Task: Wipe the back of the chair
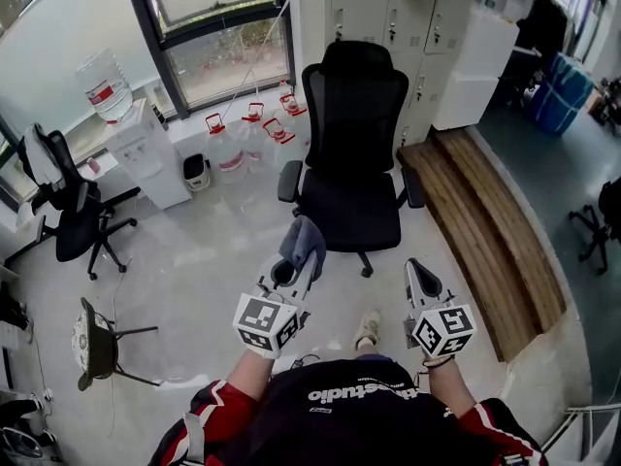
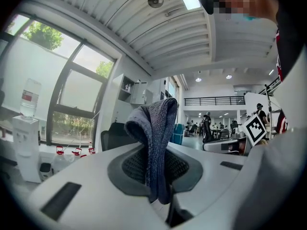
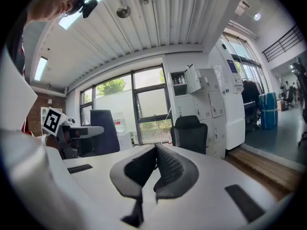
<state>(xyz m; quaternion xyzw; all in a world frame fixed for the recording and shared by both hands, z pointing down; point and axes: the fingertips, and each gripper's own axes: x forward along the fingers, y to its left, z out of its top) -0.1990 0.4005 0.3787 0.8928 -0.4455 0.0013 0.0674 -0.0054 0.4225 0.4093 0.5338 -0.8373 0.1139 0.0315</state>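
A black office chair point(image 1: 354, 153) with a tall mesh back and headrest faces me in the middle of the floor; its front shows, its back is hidden. My left gripper point(image 1: 294, 260) is shut on a grey-blue cloth point(image 1: 305, 242), held up short of the seat's front left corner. The cloth point(image 2: 156, 143) stands pinched between the jaws, with the chair point(image 2: 114, 134) small behind it. My right gripper point(image 1: 421, 278) is shut with nothing in it, off the seat's front right. The chair point(image 3: 191, 132) shows beyond its closed jaws point(image 3: 156, 164).
A water dispenser point(image 1: 146, 149) and several empty jugs point(image 1: 247, 134) stand by the window. A second black chair point(image 1: 68, 207) and a stool point(image 1: 92, 343) are at left. A wooden step point(image 1: 490, 226) runs along the right; lockers point(image 1: 412, 27) stand behind the chair.
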